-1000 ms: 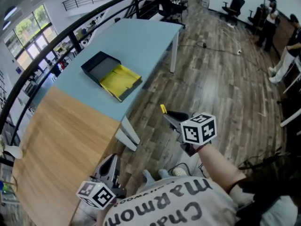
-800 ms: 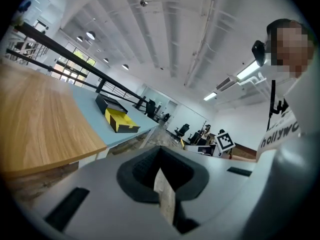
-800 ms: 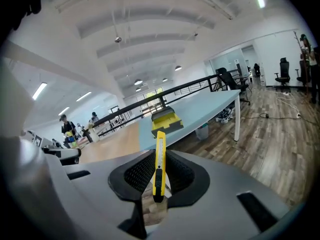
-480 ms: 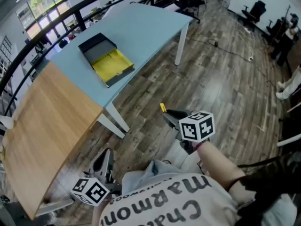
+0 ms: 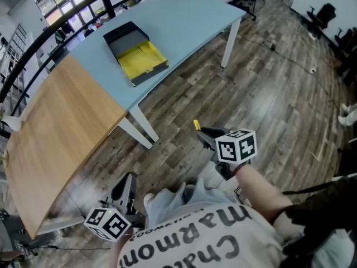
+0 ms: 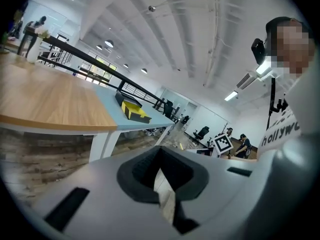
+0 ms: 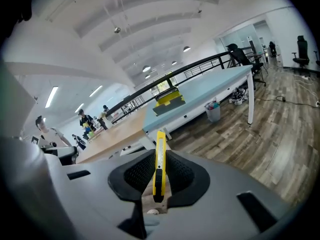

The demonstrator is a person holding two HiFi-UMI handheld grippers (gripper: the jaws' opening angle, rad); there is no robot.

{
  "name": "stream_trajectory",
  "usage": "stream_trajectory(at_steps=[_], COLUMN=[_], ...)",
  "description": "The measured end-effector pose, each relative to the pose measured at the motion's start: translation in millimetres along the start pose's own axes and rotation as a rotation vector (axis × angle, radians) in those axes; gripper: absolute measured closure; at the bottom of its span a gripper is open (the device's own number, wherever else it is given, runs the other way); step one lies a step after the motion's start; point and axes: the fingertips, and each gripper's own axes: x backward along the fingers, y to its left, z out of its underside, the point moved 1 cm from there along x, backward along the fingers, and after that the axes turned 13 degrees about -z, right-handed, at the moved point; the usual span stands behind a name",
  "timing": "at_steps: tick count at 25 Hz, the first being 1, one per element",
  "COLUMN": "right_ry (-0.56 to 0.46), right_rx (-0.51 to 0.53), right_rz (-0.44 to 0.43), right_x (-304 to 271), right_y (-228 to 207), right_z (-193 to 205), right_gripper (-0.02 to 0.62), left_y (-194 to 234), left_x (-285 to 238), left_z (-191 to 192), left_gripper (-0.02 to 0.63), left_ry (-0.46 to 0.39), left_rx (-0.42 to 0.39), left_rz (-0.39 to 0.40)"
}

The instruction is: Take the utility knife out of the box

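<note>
Both hand-held grippers have sunk and drawn back from the table (image 5: 184, 21) and now hang over the wooden floor (image 5: 268, 94). The right hand-held gripper (image 5: 205, 134) stays clamped on the yellow utility knife (image 7: 159, 159). The knife's long axis runs along the jaws, and its tip pokes out ahead toward the table. The left hand-held gripper (image 5: 124, 186) has its jaws together, empty. The open box (image 5: 136, 53) lies on the table, well apart from the knife.

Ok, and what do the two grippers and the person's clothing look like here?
The left gripper and the right gripper are both grey-bodied. Each carries a white cube printed with black square markers. Their jaws have black ribbed pads. The person wears a light T-shirt with dark lettering.
</note>
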Motion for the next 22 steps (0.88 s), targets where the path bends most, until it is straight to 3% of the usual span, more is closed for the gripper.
stream_trajectory(at_steps=[12,22], right_ry=[0.059,0.03], right_rx=[0.039,0.046], right_rz=[-0.063,-0.075], right_x=[-18.4,-20.0], right_y=[10.5,16.6], right_z=[12.1,2.6], right_gripper=[0.512,0.512], left_y=[7.7,4.7], left_x=[31.6,46.1], left_z=[19.2,15.9], left_gripper=[0.604,0.604], left_ry=[-0.02,-0.054], left_rx=[0.045,0.036], left_rz=[-0.102,-0.119])
